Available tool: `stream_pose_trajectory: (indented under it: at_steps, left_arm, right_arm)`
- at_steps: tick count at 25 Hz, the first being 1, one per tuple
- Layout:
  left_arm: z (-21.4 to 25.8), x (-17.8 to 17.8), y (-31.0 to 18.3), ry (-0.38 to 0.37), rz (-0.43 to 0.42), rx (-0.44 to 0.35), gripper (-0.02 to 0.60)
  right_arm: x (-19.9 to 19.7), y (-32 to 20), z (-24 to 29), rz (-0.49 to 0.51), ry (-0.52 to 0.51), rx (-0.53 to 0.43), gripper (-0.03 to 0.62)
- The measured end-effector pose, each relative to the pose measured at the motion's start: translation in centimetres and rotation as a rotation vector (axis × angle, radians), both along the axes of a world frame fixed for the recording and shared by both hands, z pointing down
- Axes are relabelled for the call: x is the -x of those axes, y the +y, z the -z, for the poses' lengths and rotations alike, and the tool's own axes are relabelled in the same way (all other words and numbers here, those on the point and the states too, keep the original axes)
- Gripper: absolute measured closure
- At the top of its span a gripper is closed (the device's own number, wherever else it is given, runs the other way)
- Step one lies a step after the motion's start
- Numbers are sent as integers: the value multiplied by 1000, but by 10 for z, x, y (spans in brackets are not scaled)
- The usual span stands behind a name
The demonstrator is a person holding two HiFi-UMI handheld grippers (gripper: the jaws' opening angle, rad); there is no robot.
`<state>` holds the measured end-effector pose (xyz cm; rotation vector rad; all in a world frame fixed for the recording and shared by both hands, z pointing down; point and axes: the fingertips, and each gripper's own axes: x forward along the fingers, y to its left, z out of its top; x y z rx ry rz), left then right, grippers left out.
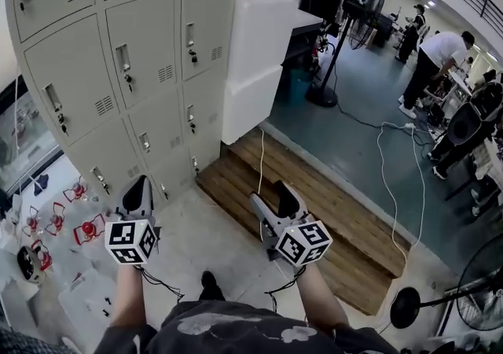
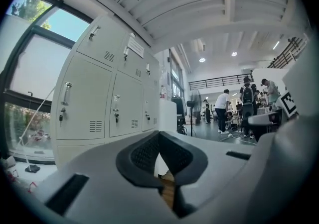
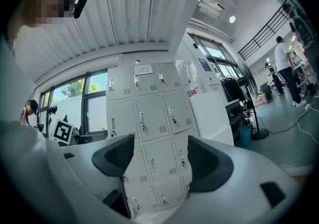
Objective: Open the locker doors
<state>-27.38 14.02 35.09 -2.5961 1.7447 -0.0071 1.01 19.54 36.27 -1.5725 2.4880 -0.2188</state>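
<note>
Fig.: opening stance, task not yet begun. The locker block stands on the floor at the left end of a wooden platform. A white cabinet sits at that platform's far-left corner, against the lockers' right side. All doors in view are shut, w/ keys hanging at the latches, so no door appears dealt with so far. The left gripper and right gripper are held low and side by side over the floor, near the bottom row but apart from it. This is prob. a ready pose that keeps both tools aimed at the latches before a reach. The head view alone gives this layout, i.e. the gap between tools and doors, but it cuts off the top of the block. The left gripper view shows what the head view cannot: its jaw tips pressed together w/ nothing between them, plus a window just left of the lockers. The right gripper view shows jaws spread and empty, the middle column of doors framed far off in the gap. It also shows the full height of the block, incl. a paper label on a top door. The spread right tool is thus likely the one meant to take a latch or key first.
</note>
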Motion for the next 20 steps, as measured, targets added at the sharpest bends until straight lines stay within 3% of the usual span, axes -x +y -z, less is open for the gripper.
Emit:
stream_pose_trajectory:
  at_steps: [10,20]
  left_arm:
    - [45,31,-136,-37,27,-72,573]
    - [92,34,-227,-63,76,-135,573]
  right_arm:
    - [45,-167,49,78,-6,-92,272]
    - [66,-289,108,180,-25,-211,272]
